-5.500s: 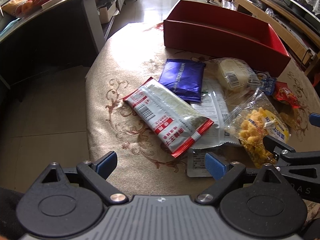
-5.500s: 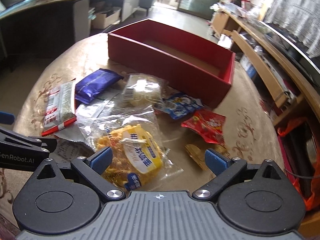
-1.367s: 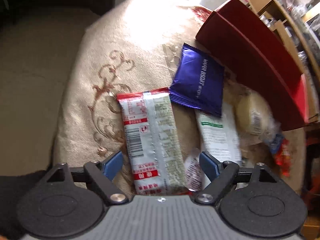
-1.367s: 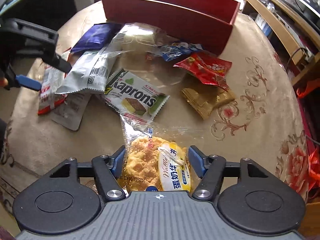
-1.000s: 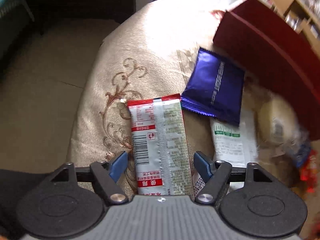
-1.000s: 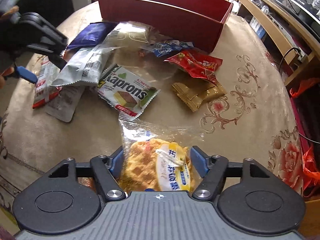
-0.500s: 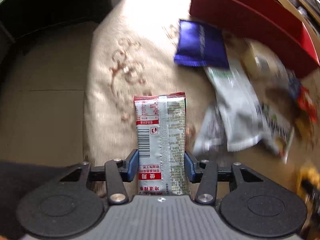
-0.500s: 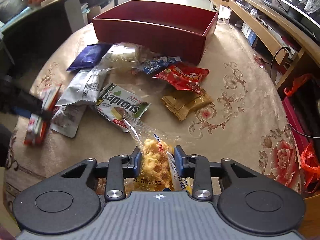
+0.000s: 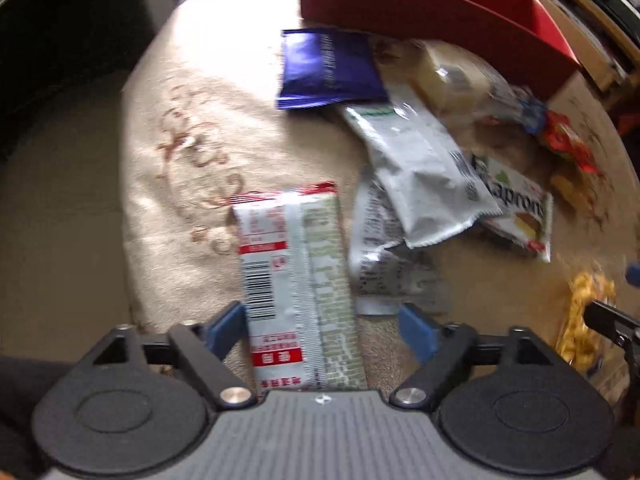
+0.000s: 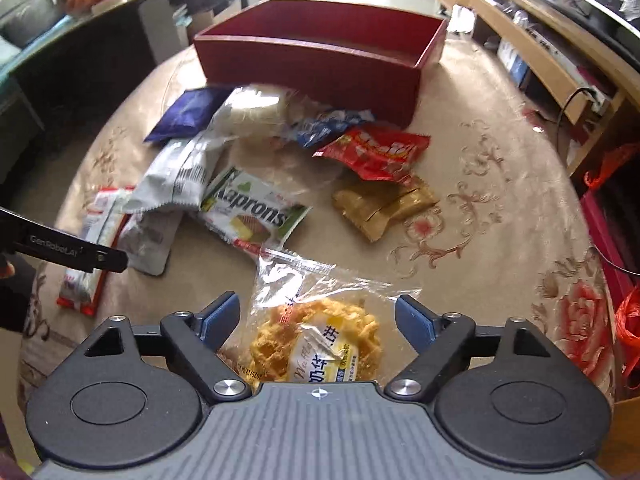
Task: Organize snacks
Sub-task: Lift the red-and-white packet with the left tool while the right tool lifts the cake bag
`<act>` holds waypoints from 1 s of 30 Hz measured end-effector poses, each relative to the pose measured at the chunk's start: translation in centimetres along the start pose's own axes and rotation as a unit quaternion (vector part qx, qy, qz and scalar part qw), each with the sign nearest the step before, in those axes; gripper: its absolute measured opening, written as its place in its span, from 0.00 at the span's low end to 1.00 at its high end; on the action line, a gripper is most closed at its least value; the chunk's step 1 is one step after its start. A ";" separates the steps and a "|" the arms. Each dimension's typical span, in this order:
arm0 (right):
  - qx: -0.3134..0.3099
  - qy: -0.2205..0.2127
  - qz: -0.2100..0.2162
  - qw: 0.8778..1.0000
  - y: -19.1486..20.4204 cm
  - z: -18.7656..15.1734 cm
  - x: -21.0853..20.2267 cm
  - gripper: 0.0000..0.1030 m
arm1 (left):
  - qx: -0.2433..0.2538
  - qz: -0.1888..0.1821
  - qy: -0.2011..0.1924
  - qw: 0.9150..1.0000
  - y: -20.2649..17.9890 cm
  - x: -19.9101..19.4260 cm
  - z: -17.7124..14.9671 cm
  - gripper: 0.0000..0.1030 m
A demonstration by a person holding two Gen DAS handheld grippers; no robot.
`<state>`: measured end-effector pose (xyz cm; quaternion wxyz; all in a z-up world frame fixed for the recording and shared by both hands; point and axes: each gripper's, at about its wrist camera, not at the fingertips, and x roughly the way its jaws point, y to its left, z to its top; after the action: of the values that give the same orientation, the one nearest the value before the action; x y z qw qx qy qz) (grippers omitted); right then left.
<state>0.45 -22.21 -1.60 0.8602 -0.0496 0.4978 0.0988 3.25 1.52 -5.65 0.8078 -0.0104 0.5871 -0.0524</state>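
Note:
My left gripper (image 9: 320,328) hangs over a long red, white and silver packet (image 9: 296,264) on the beige patterned tablecloth (image 9: 180,100). Its jaws are opening; the packet lies between them, and the right pad stands clear of it. My right gripper (image 10: 318,320) is opening too, with a clear bag of yellow waffle snacks (image 10: 320,340) lying between its blue pads, untouched. A red open box (image 10: 320,52) stands at the far side of the table. The left gripper's arm (image 10: 60,252) shows at the left edge of the right wrist view.
Loose snacks lie between the grippers and the box: a blue packet (image 10: 188,112), a silver-white bag (image 10: 180,172), a Kaprons wafer pack (image 10: 252,208), a red packet (image 10: 376,148), a gold packet (image 10: 380,204). The table edge drops off at left. A wooden shelf unit (image 10: 540,52) runs at right.
Half a second ago both grippers were shut on their packs; now both pairs of jaws stand wide with the packs lying between them. The left wrist view has swung round.

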 end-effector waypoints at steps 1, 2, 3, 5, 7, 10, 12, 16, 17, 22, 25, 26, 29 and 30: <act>-0.009 0.010 0.000 1.000 0.3 0.0 0.3 0.86 | 0.013 0.002 -0.001 1.000 -0.3 0.1 -0.1 0.85; -0.014 0.022 -0.002 1.000 0.7 -0.1 0.6 0.86 | 0.020 0.008 -0.004 1.000 -0.4 0.1 -0.2 0.86; -0.012 0.032 -0.006 0.999 0.9 -0.2 0.9 0.87 | 0.022 0.013 -0.006 1.000 -0.4 0.2 -0.3 0.87; -0.014 0.046 -0.014 0.999 1.3 -0.6 1.5 0.89 | 0.020 0.008 -0.008 1.000 -0.3 0.4 -0.1 0.93; -0.020 0.053 -0.058 0.997 1.7 -0.8 2.6 0.88 | 0.015 0.003 -0.012 1.000 -0.2 0.5 -0.1 0.93; -0.009 0.066 -0.078 0.995 1.9 -0.9 3.2 0.87 | 0.020 0.001 -0.012 1.000 -0.1 0.3 -0.3 0.92; 0.017 0.064 -0.066 0.996 1.3 -0.9 2.7 0.88 | 0.001 -0.005 -0.011 1.000 0.9 0.0 -0.4 0.88; 0.034 0.041 -0.066 0.996 0.4 -1.2 1.8 0.89 | 0.003 0.012 -0.018 1.000 1.3 -0.5 -0.8 0.67; 0.034 0.038 -0.070 0.996 0.4 -1.4 1.6 0.89 | 0.009 0.020 -0.020 1.000 1.2 -0.6 -0.9 0.63; 0.019 0.046 -0.061 0.997 0.8 -1.8 2.4 0.92 | 0.011 0.024 -0.020 0.999 1.2 -0.6 -0.9 0.63; 0.024 0.058 -0.065 0.996 0.7 -2.1 2.8 0.83 | 0.017 0.025 -0.021 0.999 1.1 -0.5 -1.1 0.65; 0.028 0.058 -0.062 0.996 0.7 -2.2 2.7 0.80 | 0.019 0.022 -0.020 0.999 1.2 -0.4 -1.1 0.69; 0.031 0.050 -0.060 0.996 0.8 -2.4 2.3 0.74 | 0.028 0.015 -0.014 0.999 1.1 -0.3 -1.0 0.69; 0.029 0.046 -0.061 0.997 1.0 -2.5 2.1 0.73 | 0.026 0.019 -0.017 0.999 1.1 -0.4 -1.1 0.66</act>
<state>-0.85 -21.43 -4.67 0.8419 -0.0591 0.5356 0.0296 2.15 2.68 -5.70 0.8183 0.0213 0.5721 -0.0521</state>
